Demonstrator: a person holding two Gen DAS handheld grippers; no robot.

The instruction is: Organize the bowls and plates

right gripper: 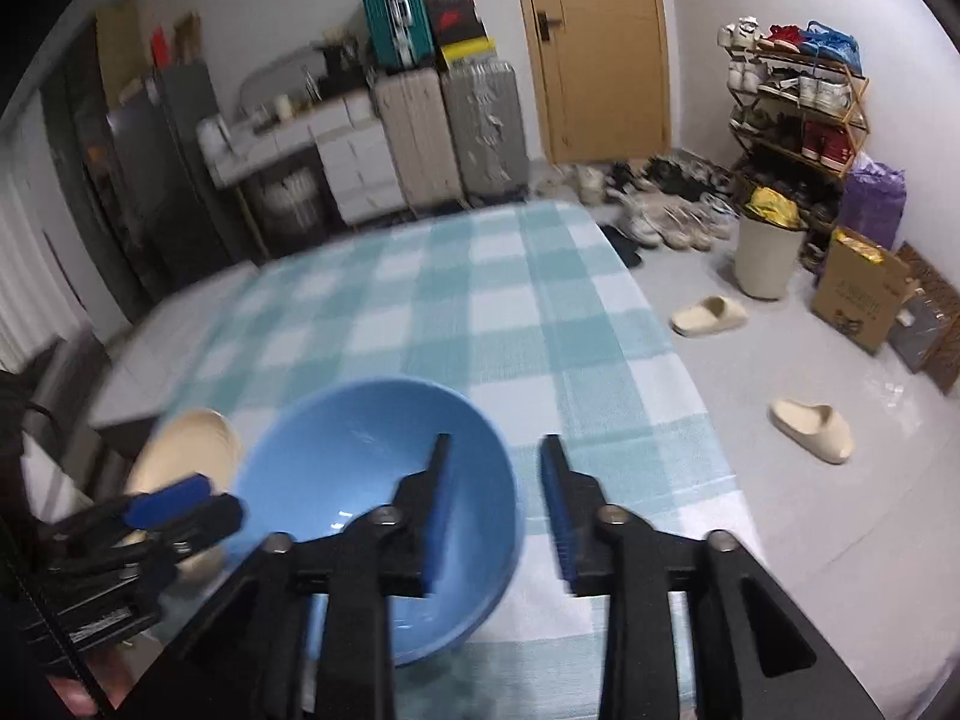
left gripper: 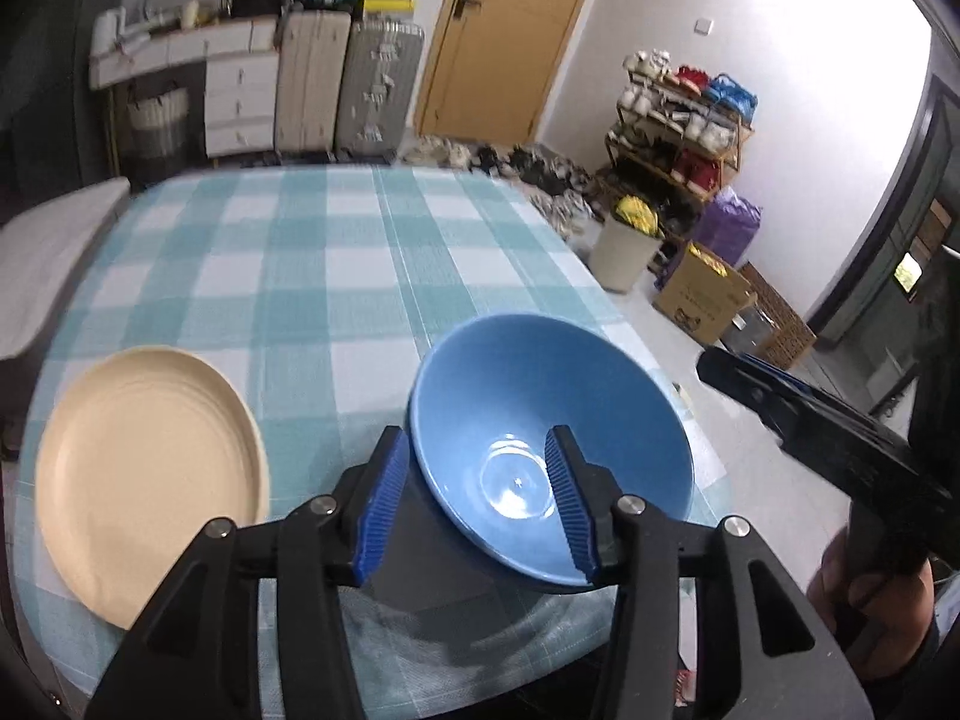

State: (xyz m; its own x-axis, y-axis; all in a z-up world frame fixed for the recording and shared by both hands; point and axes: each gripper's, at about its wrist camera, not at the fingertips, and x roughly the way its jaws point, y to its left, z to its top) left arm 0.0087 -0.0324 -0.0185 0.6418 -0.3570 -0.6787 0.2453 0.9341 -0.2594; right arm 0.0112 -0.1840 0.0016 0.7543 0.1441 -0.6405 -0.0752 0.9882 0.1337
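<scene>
The blue bowl sits on the checked tabletop near its right edge, with the cream plate lying flat well to its left. The left gripper is partly open, its pads straddling the bowl's near-left rim without pressing it. The right gripper is likewise parted and empty, one finger over the bowl's right rim.

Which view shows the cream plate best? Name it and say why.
The left wrist view: the cream plate lies nearly whole on the checked tablecloth. The right wrist view shows only a blurred part, hidden behind the blue bowl and the left gripper.
</scene>
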